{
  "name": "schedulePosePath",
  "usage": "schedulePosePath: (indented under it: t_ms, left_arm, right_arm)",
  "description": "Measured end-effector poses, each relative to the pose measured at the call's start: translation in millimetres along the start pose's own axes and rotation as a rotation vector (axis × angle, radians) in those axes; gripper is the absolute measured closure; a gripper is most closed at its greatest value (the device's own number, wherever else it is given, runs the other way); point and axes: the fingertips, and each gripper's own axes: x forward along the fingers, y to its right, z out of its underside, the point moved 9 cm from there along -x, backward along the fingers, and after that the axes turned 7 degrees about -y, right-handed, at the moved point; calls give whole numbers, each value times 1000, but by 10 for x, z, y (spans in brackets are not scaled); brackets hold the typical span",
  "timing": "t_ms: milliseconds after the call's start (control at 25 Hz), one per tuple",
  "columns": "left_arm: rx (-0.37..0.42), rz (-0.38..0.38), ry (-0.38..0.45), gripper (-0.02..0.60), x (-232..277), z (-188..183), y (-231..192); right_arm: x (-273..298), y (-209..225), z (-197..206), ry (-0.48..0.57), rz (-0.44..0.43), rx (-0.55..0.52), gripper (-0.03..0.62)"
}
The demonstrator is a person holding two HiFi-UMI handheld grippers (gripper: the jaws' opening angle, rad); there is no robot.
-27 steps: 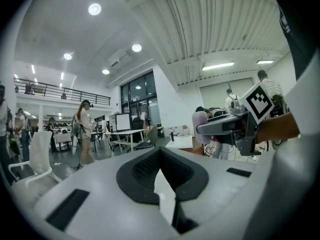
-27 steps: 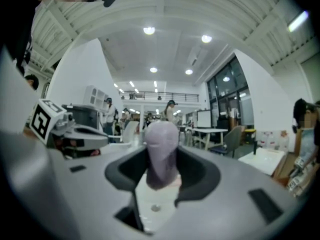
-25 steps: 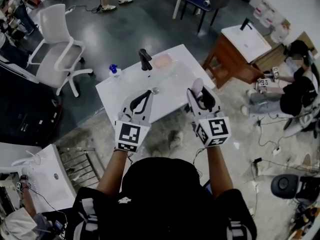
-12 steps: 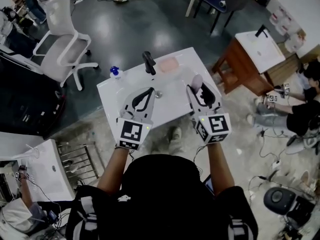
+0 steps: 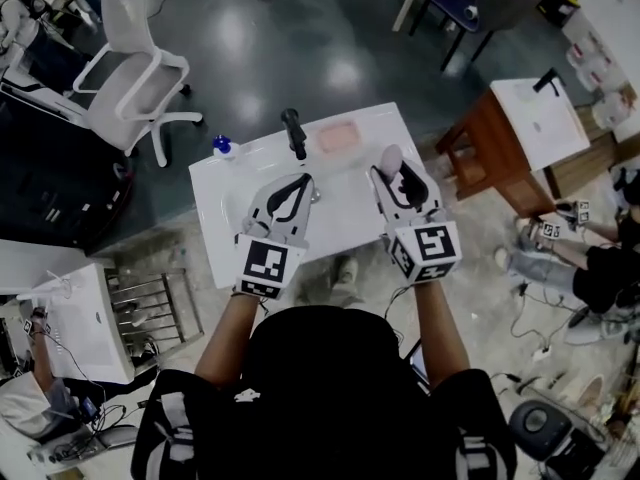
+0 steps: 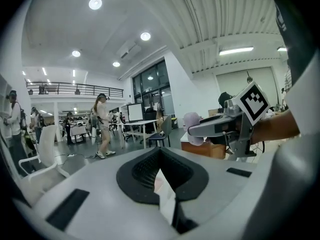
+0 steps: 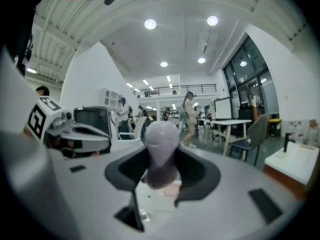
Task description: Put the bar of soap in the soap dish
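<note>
Over sink [image 5: 226,236] rim, soap [image 5: 391,156] between jaws

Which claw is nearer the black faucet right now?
Left. The left claw sits just in front of the black faucet, on the person's side. The right claw, shut on the pale purple soap bar, is farther off to the faucet's right.

- The faucet [image 5: 293,131] stands mid-way along the desk's [image 5: 215,233] far edge.
- The soap dish [image 5: 338,138] lies just right of the faucet, and a bottle [image 5: 224,148] stands to its left.
- My left tongs [image 5: 303,180] and right tongs [image 5: 388,171] hang over the desk's near half, with the bar of soap [image 5: 391,155] between the right pair.
</note>
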Motion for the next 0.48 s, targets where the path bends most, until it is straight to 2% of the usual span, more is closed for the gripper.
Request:
schedulePosePath:
  t_ms: [480]
  left_arm:
    - [-55,-112,-52,560,347,97,70]
  right_arm:
    - [401,386,119,-63,-128,-39,395]
